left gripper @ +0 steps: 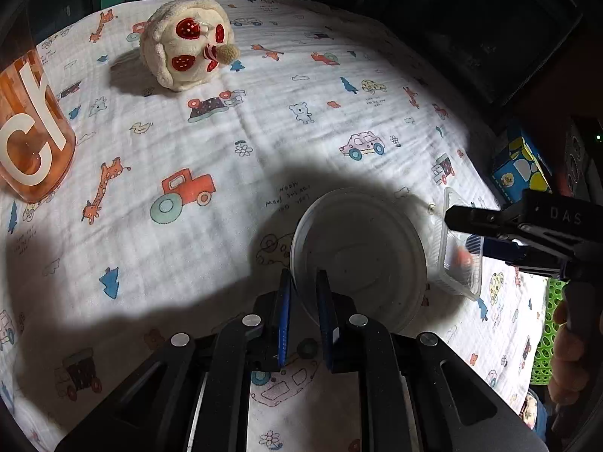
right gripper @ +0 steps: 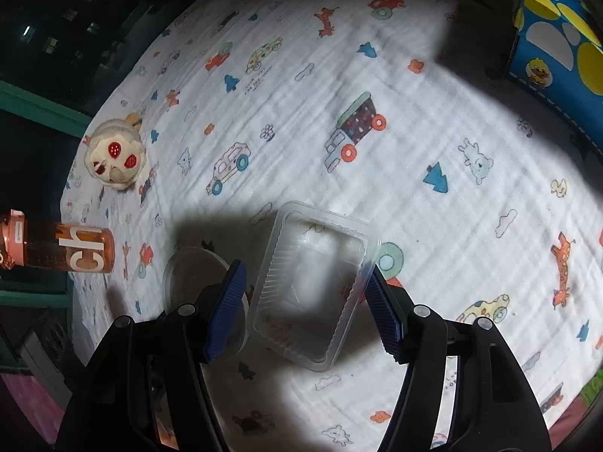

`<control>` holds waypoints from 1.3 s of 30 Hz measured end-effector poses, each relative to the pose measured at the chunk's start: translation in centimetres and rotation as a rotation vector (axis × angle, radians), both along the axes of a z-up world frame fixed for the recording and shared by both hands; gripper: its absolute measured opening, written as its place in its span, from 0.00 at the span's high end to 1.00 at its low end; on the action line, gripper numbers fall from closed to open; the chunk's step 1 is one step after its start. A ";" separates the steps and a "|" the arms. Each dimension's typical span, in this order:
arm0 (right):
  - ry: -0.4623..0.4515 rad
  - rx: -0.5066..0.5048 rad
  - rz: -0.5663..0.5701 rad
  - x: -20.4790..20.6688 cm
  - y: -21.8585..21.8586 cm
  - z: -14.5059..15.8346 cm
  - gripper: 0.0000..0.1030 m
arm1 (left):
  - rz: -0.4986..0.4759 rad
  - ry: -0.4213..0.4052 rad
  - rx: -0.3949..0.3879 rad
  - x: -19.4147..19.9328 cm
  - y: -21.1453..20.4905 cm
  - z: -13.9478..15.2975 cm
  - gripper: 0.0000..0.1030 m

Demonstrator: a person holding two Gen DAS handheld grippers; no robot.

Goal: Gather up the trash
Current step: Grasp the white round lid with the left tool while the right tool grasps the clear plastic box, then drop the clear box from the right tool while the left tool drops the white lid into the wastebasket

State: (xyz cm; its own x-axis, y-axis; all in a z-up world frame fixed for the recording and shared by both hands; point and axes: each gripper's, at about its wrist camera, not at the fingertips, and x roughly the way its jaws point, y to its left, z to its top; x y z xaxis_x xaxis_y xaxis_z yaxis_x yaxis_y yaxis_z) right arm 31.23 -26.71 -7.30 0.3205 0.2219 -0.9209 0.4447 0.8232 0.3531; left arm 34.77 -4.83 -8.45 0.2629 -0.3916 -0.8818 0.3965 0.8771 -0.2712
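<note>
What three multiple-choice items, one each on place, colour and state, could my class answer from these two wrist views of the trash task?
1. The round lid lies where, as the right wrist camera shows it?
A. left of the clear tray
B. inside the tray
C. on the plush toy

2. The bottle is:
A. green
B. orange
C. blue

3. The right gripper is:
A. shut on the bottle
B. open around the tray
C. out of view

Answers: 1 A, lid sits beside the tray's left side. 2 B, orange body, white letters. 3 B, fingers stand apart on either side of the tray.
</note>
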 end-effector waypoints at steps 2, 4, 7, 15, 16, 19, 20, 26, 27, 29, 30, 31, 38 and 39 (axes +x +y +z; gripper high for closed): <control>0.001 -0.038 0.020 0.0 0.6 -0.1 0.38 | 0.010 0.004 0.000 0.1 0.0 0.0 0.87; 0.001 -0.058 0.033 0.1 0.9 -0.2 0.40 | 0.016 0.007 -0.002 0.3 0.0 0.0 0.87; -0.013 -0.085 0.054 -0.2 1.1 0.0 0.41 | 0.025 0.010 -0.005 0.6 0.0 -0.1 0.87; -0.100 -0.134 0.119 -3.2 0.4 2.1 0.42 | 0.018 -0.042 0.023 -0.7 -0.4 0.8 0.91; -0.113 -0.140 0.128 -3.9 0.3 2.5 0.42 | 0.017 -0.052 0.024 -1.1 -0.4 1.1 0.91; -0.158 -0.161 0.154 -6.3 -0.2 3.7 0.42 | 0.014 -0.067 0.009 -2.3 -0.4 2.2 0.93; -0.169 -0.173 0.160 -7.1 -0.3 4.0 0.42 | 0.013 -0.072 0.001 -2.7 -0.4 2.5 0.94; -0.210 -0.206 0.167 -12.8 -2.0 5.4 0.42 | -0.012 -0.096 -0.036 -6.2 -1.1 4.7 0.95; -0.212 -0.203 0.163 -13.7 -2.4 5.5 0.42 | -0.019 -0.098 -0.040 -6.8 -1.3 5.0 0.95; -0.223 -0.213 0.155 -15.6 -3.4 5.9 0.42 | -0.033 -0.102 -0.051 -8.1 -2.0 5.6 0.95; -0.228 -0.221 0.150 -16.5 -3.8 6.2 0.42 | -0.040 -0.104 -0.059 -8.7 -2.3 6.0 0.95; -0.235 -0.226 0.145 -17.6 -4.3 6.5 0.42 | -0.049 -0.107 -0.069 -9.5 -2.6 6.4 0.95; -0.275 -0.265 0.098 -23.8 -7.7 8.6 0.42 | -0.129 -0.116 -0.143 -13.8 -6.2 9.2 0.95; -0.282 -0.271 0.089 -24.6 -8.1 8.9 0.42 | -0.142 -0.116 -0.153 -14.4 -6.9 9.6 0.95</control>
